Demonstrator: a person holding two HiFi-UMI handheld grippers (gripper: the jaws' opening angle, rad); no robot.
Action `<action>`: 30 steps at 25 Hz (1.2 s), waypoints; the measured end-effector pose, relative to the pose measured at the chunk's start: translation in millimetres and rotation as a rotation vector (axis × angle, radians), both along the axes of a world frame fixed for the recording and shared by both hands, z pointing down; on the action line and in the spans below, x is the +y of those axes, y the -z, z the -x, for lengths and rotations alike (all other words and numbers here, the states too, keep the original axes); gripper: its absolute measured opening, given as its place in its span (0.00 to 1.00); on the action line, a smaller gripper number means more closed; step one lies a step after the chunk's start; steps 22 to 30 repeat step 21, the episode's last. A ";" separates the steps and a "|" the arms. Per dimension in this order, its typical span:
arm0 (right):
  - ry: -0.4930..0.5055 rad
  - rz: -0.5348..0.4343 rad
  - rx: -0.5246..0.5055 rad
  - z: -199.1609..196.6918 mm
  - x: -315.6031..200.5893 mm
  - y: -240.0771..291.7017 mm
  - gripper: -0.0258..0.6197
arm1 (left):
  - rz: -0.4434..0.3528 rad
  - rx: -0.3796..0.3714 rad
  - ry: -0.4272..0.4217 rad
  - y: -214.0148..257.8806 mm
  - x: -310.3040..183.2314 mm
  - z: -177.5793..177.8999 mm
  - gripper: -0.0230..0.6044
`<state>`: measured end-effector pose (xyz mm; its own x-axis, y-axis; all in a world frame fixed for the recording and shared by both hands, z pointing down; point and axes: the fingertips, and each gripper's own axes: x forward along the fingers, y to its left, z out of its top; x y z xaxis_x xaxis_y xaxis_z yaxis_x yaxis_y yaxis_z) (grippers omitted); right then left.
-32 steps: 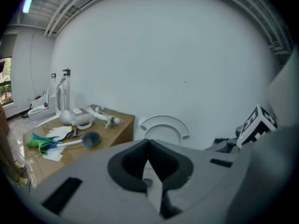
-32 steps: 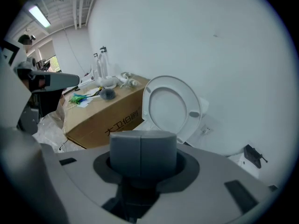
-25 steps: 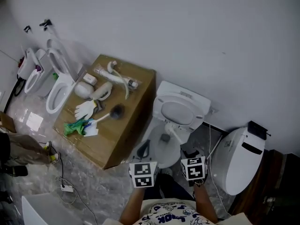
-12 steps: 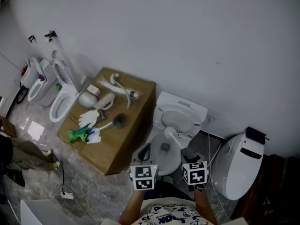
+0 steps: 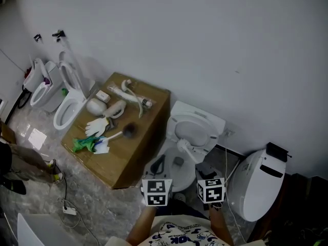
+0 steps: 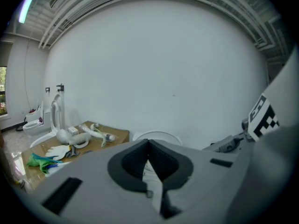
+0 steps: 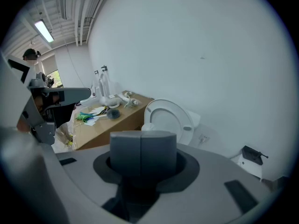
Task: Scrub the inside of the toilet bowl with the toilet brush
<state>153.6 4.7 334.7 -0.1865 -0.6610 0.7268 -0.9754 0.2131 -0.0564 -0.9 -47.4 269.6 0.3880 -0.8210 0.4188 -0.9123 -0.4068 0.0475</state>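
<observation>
The 2 grippers are held near the toilet bowl. The left gripper and the right gripper each have jaws pressed together on nothing. The toilet brush lies on the cardboard box, well apart from both.

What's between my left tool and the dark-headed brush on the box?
Nothing loose: in the head view, only bare top and the edge of the cardboard box lie between the left tool and the dark-headed brush.
</observation>
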 end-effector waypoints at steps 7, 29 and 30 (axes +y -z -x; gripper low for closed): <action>-0.001 -0.006 -0.007 -3.1 1.3 0.4 0.29 | -0.005 0.000 0.001 0.9 2.7 -2.5 0.04; 0.004 -0.013 -0.013 -9.4 3.8 8.3 0.29 | -0.009 0.001 0.012 4.4 5.7 -2.3 0.04; 0.004 -0.013 -0.013 -9.4 3.8 8.3 0.29 | -0.009 0.001 0.012 4.4 5.7 -2.3 0.04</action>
